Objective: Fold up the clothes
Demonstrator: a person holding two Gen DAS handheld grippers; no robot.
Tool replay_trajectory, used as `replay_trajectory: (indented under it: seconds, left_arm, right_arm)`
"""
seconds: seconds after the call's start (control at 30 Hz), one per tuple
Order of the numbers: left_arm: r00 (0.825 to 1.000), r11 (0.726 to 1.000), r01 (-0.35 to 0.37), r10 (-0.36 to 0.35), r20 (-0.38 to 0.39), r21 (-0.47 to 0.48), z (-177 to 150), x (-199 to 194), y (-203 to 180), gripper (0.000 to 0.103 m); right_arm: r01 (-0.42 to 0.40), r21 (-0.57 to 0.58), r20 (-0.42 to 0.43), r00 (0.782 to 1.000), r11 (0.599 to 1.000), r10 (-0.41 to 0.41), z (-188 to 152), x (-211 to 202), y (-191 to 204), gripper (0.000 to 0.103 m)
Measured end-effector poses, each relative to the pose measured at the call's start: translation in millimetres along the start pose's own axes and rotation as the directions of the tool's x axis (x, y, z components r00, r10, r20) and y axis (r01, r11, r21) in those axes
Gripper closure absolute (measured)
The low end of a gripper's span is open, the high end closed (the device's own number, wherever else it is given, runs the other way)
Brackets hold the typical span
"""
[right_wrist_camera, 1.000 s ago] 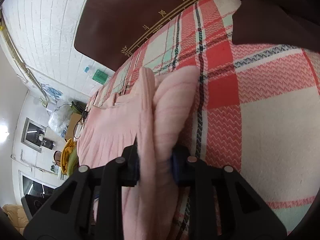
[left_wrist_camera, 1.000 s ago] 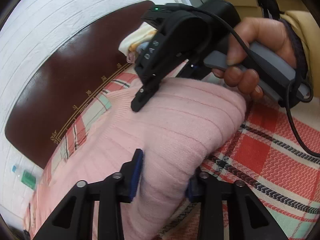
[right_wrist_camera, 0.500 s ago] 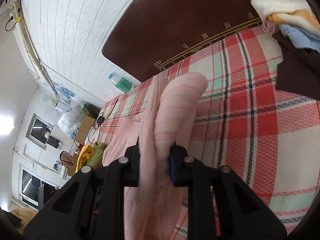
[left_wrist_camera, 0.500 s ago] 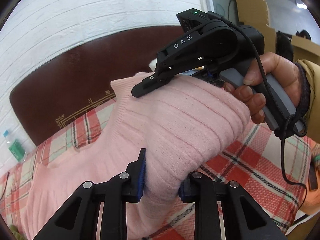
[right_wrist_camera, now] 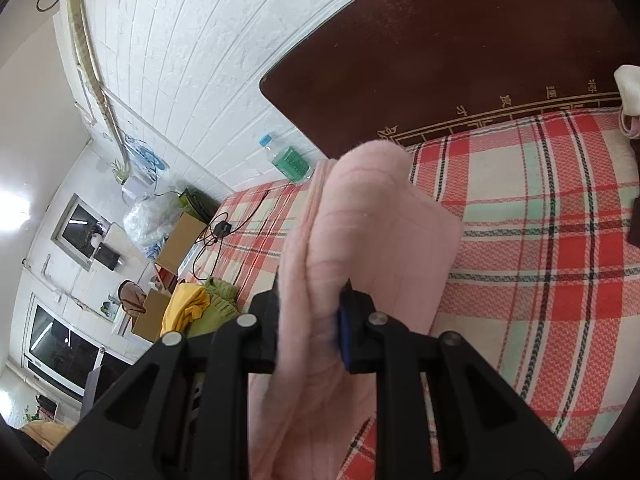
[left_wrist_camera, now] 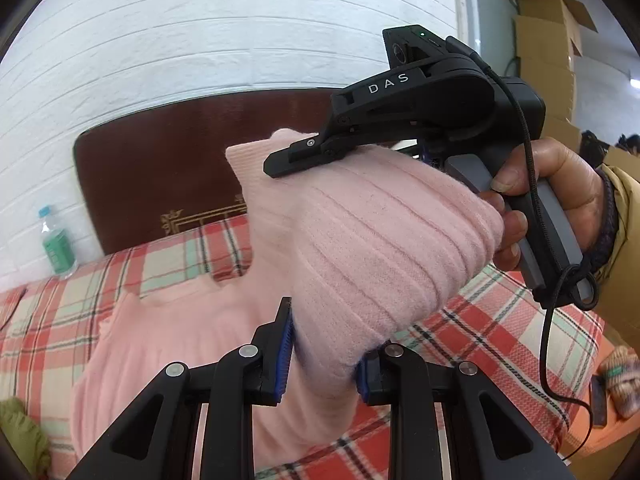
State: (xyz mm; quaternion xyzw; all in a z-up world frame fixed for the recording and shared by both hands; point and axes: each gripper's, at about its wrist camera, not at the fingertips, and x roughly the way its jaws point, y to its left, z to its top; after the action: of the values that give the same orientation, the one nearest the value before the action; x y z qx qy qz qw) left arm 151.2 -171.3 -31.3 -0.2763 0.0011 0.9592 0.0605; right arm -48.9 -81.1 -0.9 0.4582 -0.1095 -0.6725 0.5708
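Observation:
A pink ribbed sweater (left_wrist_camera: 360,240) is lifted off the red plaid bed cover (left_wrist_camera: 500,320), with its lower part (left_wrist_camera: 180,340) still lying on the bed. My left gripper (left_wrist_camera: 324,352) is shut on one bunched edge of it. In the left wrist view the right gripper (left_wrist_camera: 360,140), held by a hand (left_wrist_camera: 560,192), clamps the sweater's upper edge. In its own view the right gripper (right_wrist_camera: 308,320) is shut on a thick fold of the pink sweater (right_wrist_camera: 360,208), which hangs upright above the bed cover (right_wrist_camera: 540,240).
A dark brown headboard (left_wrist_camera: 160,168) backs the bed against a white brick wall. A green-labelled bottle (left_wrist_camera: 56,240) stands by it. Yellow and green clothes (right_wrist_camera: 200,308) lie at the bed's end, more folded clothes (right_wrist_camera: 628,92) near the headboard. Cardboard boxes (left_wrist_camera: 552,32) stand at the right.
Both grippers have risen with the sweater, lifting its held end well off the bed; more headboard and wall show behind it. Both stay shut on the fabric.

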Motion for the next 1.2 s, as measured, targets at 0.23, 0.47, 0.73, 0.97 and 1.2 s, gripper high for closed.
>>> replay_trajectory:
  seconds: [0.23, 0.47, 0.73, 0.97, 1.2]
  left_arm:
    - [1.000, 0.997, -0.022, 0.022, 0.002, -0.078, -9, -15, 29, 0.078]
    - [0.999, 0.983, -0.036, 0.036, -0.005, -0.178, -20, -29, 50, 0.078]
    - [0.998, 0.959, -0.056, 0.047, -0.041, -0.277, -38, -30, 76, 0.078]
    - [0.997, 0.942, -0.064, 0.046, -0.062, -0.329, -52, -32, 92, 0.078]
    - [0.997, 0.930, -0.033, 0.007, -0.073, -0.367, -63, -32, 101, 0.077]
  right_arm:
    - [0.005, -0.027, -0.039, 0.999, 1.000, -0.006, 3, 40, 29, 0.080]
    - [0.036, -0.028, -0.076, 0.996, 0.999, -0.038, 1, 82, 45, 0.080]
    - [0.071, -0.019, -0.131, 0.989, 0.997, -0.073, -4, 130, 52, 0.080]
    - [0.105, -0.025, -0.175, 0.979, 0.994, -0.108, -11, 163, 61, 0.078]
    - [0.142, -0.024, -0.201, 0.969, 0.990, -0.144, -17, 183, 65, 0.068]
